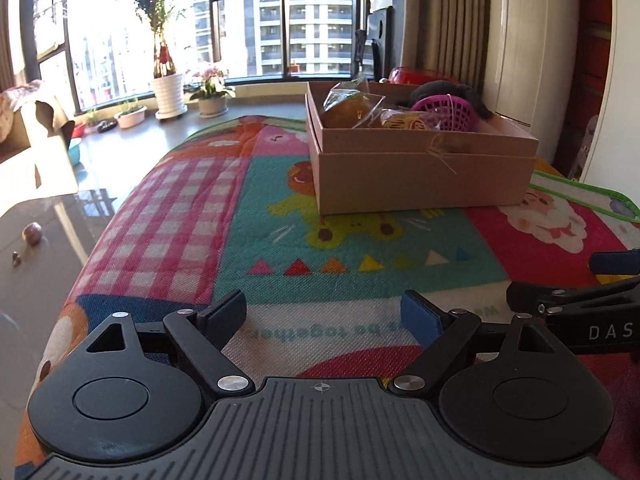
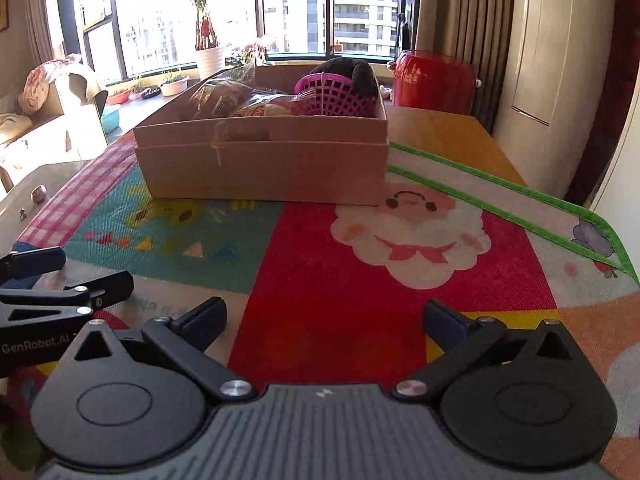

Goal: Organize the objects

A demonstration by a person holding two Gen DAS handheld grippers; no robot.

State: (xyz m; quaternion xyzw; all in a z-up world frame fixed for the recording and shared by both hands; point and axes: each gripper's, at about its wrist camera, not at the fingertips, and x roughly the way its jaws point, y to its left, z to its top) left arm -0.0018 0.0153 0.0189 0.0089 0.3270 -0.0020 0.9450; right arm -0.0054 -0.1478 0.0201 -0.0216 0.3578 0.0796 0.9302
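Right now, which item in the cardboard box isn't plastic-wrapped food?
The magenta plastic basket, standing in the cardboard box at its far right corner with something dark in it; the others are clear-wrapped pastries.

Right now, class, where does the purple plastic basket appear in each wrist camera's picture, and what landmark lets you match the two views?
Left wrist view: the purple basket sits upper right, inside the cardboard box, at its far right end.
Right wrist view: the same basket sits upper centre, at the box's far right corner.
Shared landmark: the white sheep face printed on the mat.
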